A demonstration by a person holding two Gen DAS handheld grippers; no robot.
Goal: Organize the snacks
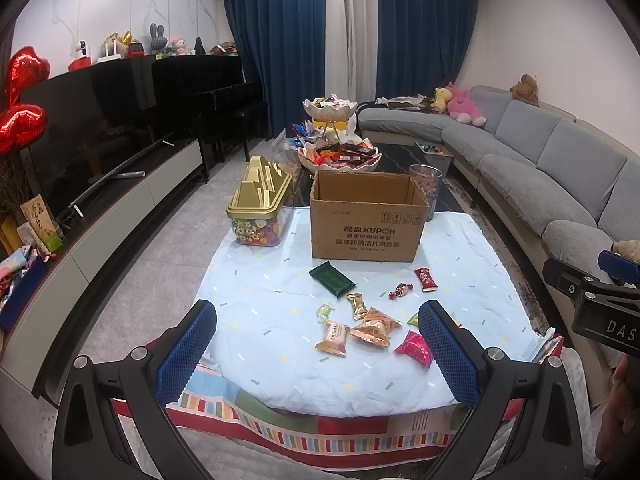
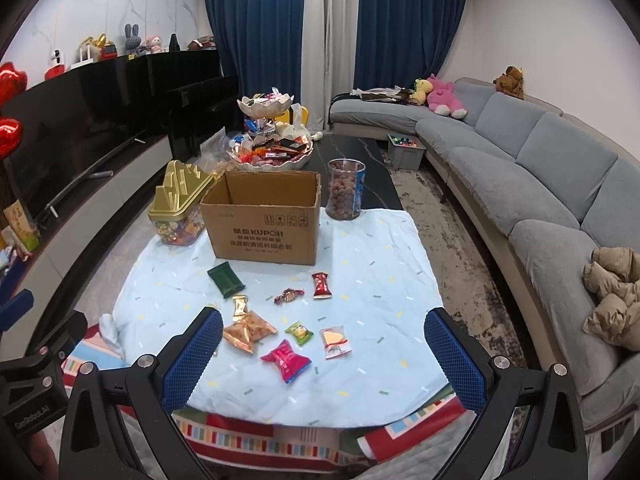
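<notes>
While both tongs (image 1: 316,344) (image 2: 324,350) gape (empty) | snacks (image 2: 286,360) mid-cloth (image 2: 380,280), edges bare

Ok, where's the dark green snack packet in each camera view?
Left wrist view: the dark green packet lies mid-frame on the blue cloth, just in front of the cardboard box.
Right wrist view: the packet lies left of centre, again just before the box's front left corner.
Shared landmark: the cardboard box.

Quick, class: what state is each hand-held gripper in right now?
Left hand-held gripper: open, holding nothing, above the blue cloth.
Right hand-held gripper: open, holding nothing, above the scattered snacks.
</notes>
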